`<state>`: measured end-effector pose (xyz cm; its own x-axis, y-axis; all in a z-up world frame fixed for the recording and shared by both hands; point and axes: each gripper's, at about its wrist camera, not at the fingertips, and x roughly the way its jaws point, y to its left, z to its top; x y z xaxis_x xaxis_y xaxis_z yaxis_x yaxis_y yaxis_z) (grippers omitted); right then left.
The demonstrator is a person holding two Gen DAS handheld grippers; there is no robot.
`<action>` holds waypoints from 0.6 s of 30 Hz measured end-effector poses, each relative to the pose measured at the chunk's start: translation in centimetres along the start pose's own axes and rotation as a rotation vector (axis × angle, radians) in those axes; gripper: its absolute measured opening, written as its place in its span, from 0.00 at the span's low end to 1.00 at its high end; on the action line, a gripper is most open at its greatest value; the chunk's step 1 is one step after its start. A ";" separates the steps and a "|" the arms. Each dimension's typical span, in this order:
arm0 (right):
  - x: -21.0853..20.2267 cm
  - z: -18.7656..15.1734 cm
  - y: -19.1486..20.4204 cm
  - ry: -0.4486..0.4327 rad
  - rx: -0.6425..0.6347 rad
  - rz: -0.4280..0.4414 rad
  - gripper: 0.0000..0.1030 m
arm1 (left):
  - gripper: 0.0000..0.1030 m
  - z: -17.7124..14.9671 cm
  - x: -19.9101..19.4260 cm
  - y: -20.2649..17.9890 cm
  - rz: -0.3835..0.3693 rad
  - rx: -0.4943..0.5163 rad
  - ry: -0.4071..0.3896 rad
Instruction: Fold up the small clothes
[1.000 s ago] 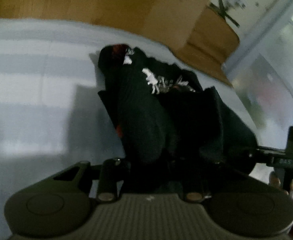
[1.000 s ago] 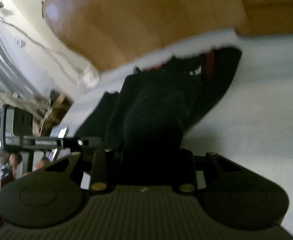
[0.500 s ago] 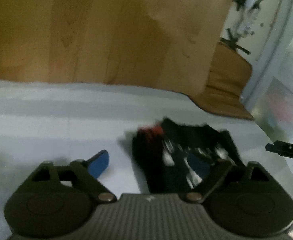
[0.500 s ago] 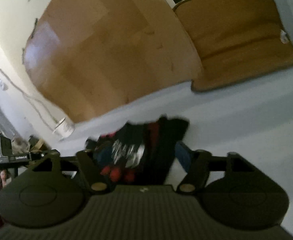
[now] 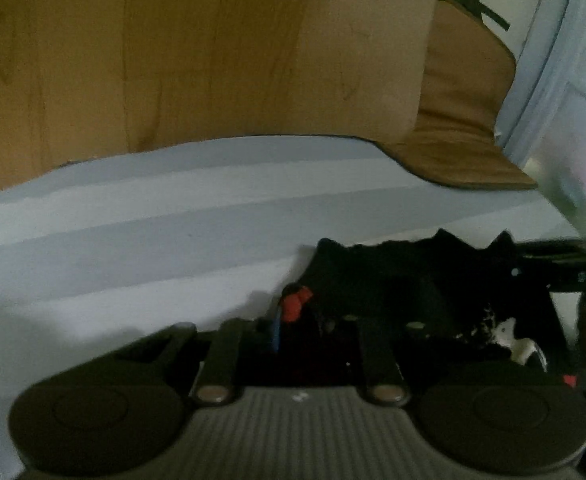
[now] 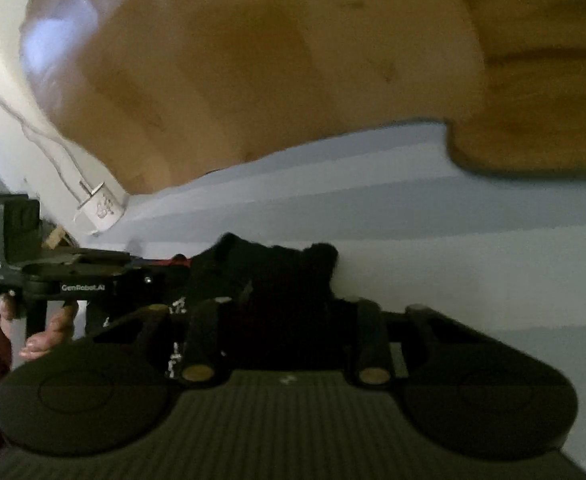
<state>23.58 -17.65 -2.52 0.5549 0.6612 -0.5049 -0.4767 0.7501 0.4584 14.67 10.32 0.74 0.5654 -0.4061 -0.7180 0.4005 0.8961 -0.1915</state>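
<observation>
Left claw: jaws had just been closing and stood narrow, dark cloth bunched between them at the near-left edge of the black garment; pinched there, I judge, to take a corner for the next fold.
Right claw: jaws likewise had just been closing, drawn in on a thick hump of the same garment at its near-right edge; the pads themselves were lost in the dark fabric.
Black garment: lay crumpled in a low heap on the pale striped bedsheet, its white print and a red patch showing on its near side.
Pairing: each claw sat at one side of the garment, the other claw's body visible just beside it in each wrist view, likely so the cloth could be lifted and spread evenly.
Wooden headboard: stood beyond the garment, well apart from it.
White cup: beyond the garment, well to its left, clear of the work.
Progress: folding seemed early, the garment not yet flat.
</observation>
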 end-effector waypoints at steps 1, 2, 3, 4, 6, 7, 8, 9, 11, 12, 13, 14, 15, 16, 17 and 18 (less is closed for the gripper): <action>-0.4 0.3 0.5 -0.013 -0.013 0.016 0.25 | 0.12 -0.1 -0.8 -0.2 0.009 0.006 -0.013; -1.3 0.5 1.2 -0.031 -0.033 0.036 0.25 | 0.11 -0.3 -1.7 -0.4 0.010 0.007 -0.031; -2.6 0.6 2.2 -0.053 -0.061 0.056 0.25 | 0.11 -0.4 -2.8 -0.4 0.007 0.003 -0.051; -3.7 0.6 3.1 -0.069 -0.083 0.071 0.25 | 0.11 -0.4 -4.0 -0.5 0.003 -0.001 -0.074; -6.4 0.3 5.1 -0.100 -0.137 0.107 0.25 | 0.11 -0.9 -7.3 -1.0 -0.008 -0.003 -0.135; -7.4 0.1 6.1 -0.108 -0.161 0.119 0.25 | 0.11 -1.5 -9.3 -1.3 -0.017 -0.001 -0.170; -8.9 -0.4 7.3 -0.116 -0.197 0.134 0.25 | 0.11 -2.1 -11.3 -1.7 -0.030 0.002 -0.203; -10.1 -1.1 8.3 -0.122 -0.233 0.148 0.25 | 0.11 -2.8 -12.9 -2.1 -0.043 0.007 -0.231; -12.5 -2.7 10.3 -0.122 -0.295 0.171 0.25 | 0.11 -5.0 -16.8 -3.3 -0.064 0.032 -0.290; -13.9 -3.8 11.3 -0.119 -0.329 0.180 0.25 | 0.11 -5.8 -17.9 -4.2 -0.067 0.047 -0.310; -15.2 -5.1 12.3 -0.116 -0.369 0.185 0.25 | 0.11 -7.1 -19.4 -4.9 -0.069 0.064 -0.329; -16.3 -6.5 13.2 -0.110 -0.406 0.190 0.25 | 0.11 -8.9 -21.1 -5.6 -0.070 0.083 -0.350; -17.2 -7.9 13.9 -0.099 -0.435 0.194 0.25 | 0.11 -10.4 -22.2 -6.2 -0.071 0.097 -0.364; -18.1 -9.4 14.5 -0.080 -0.461 0.195 0.25 | 0.11 -12.1 -23.4 -6.7 -0.072 0.111 -0.379; -18.9 -11.0 14.9 -0.058 -0.483 0.188 0.25 | 0.11 -13.9 -24.5 -7.2 -0.072 0.123 -0.392; -19.4 -12.7 15.3 -0.030 -0.505 0.175 0.25 | 0.11 -15.8 -25.3 -7.5 -0.075 0.131 -0.397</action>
<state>-3.12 -18.81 4.97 0.4537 0.7819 -0.4276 -0.8284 0.5469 0.1211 -14.06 16.67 9.78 0.7547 -0.5300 -0.3867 0.5252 0.8413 -0.1282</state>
